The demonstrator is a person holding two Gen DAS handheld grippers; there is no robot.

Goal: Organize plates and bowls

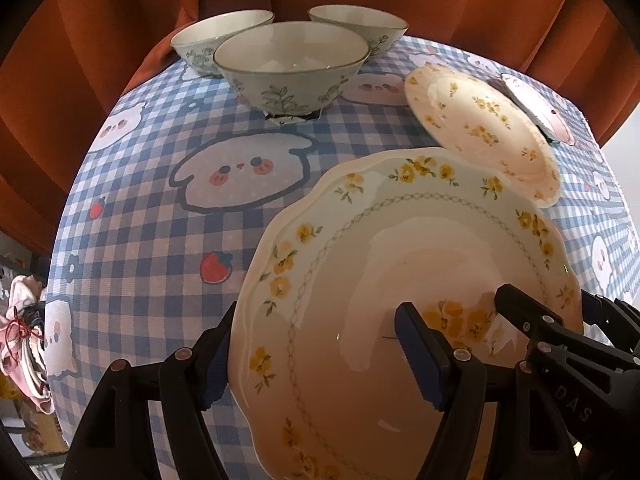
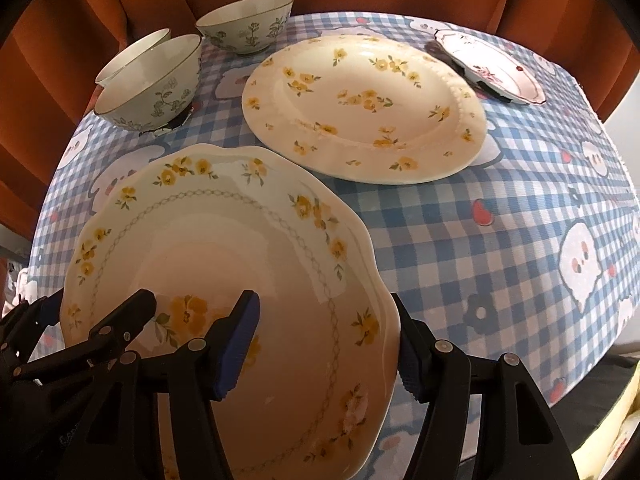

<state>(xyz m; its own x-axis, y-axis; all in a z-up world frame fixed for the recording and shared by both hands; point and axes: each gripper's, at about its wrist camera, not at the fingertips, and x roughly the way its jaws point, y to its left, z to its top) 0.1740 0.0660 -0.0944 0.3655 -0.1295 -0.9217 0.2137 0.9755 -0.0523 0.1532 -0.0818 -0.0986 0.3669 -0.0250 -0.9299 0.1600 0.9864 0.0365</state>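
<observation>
Gripping the scalloped plate [image 1: 400, 248] with the left fingers [image 1: 416, 356] across its left rim: one pad outside the edge, the other on the inner face. Gripping the same plate with the right fingers [image 2: 236, 344] across the opposite rim, again one pad inside and one outside the edge. Holding it thus from both sides, face up, at the near side of the tabletop [image 1: 160, 220]. Cannot tell whether lifted clear of the checked cloth or resting on it.

Beyond it, close but apart: round plate [image 1: 480, 128] with small yellow flowers, lying flat. Further back, at the far right corner: pink plate [image 1: 540, 108], smaller, with a wavy rim.

At the far left: three bowls [image 1: 288, 68] with a green leaf pattern, all upright, bunched close together, the nearest one in front of the other two.

Behind the tabletop: orange curtain [image 1: 120, 20].
</observation>
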